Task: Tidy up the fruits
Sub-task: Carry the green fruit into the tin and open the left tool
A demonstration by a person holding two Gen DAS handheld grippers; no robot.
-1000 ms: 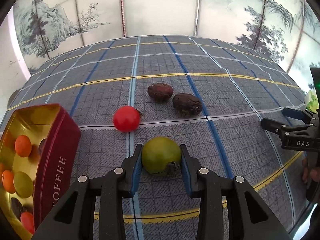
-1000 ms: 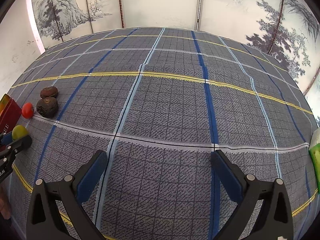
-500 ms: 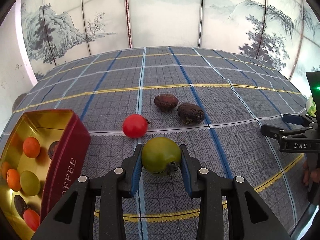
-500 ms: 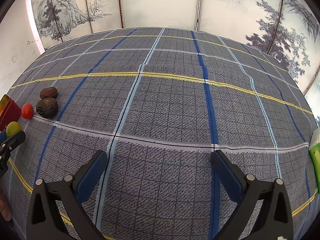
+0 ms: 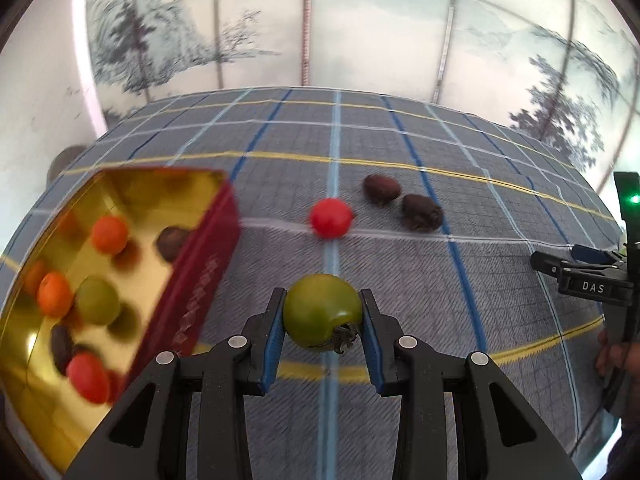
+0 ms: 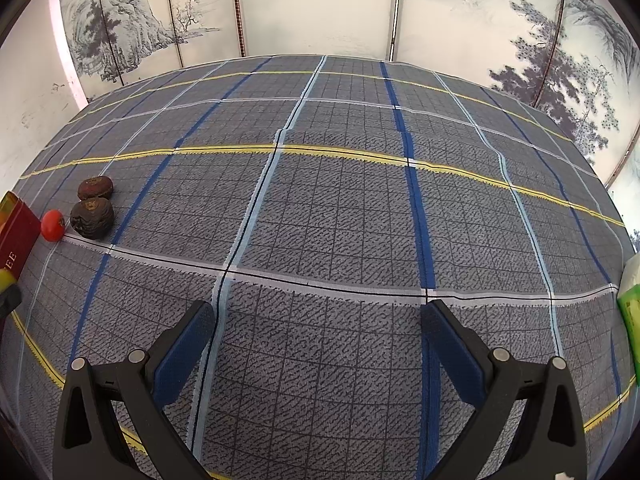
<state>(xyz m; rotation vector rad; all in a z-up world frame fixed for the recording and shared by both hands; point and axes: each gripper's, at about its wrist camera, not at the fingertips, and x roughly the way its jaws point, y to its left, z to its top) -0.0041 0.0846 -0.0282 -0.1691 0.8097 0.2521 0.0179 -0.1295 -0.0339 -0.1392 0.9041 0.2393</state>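
Left wrist view: a green tomato (image 5: 322,311) is clamped between the blue pads of the left gripper (image 5: 322,320), its stem facing the camera, and it appears to be held clear of the plaid cloth (image 5: 500,320). The step in hand is judged to be the carrying of this fruit to the red tin (image 5: 200,276), which lies ahead and to the left of the gripper with its gold inside turned toward the lens. Orange, green, red and dark fruits are already seen in it. For the next move, a swing to the left over the tin's near wall would be called for, then a release above a bare patch of the gold floor, so that nothing already stored is struck.

Ahead of the fingers a red tomato (image 5: 331,217) and two dark wrinkled fruits (image 5: 421,212) are left on the cloth, to be collected afterwards.

From the right wrist view the right gripper (image 6: 316,344) is shown with its jaws wide apart and nothing between them, over bare cloth. The tin's contents are hidden there; only a red edge is seen far to the left. A green packet (image 6: 630,312) at the far right is shown clearly only in this view.
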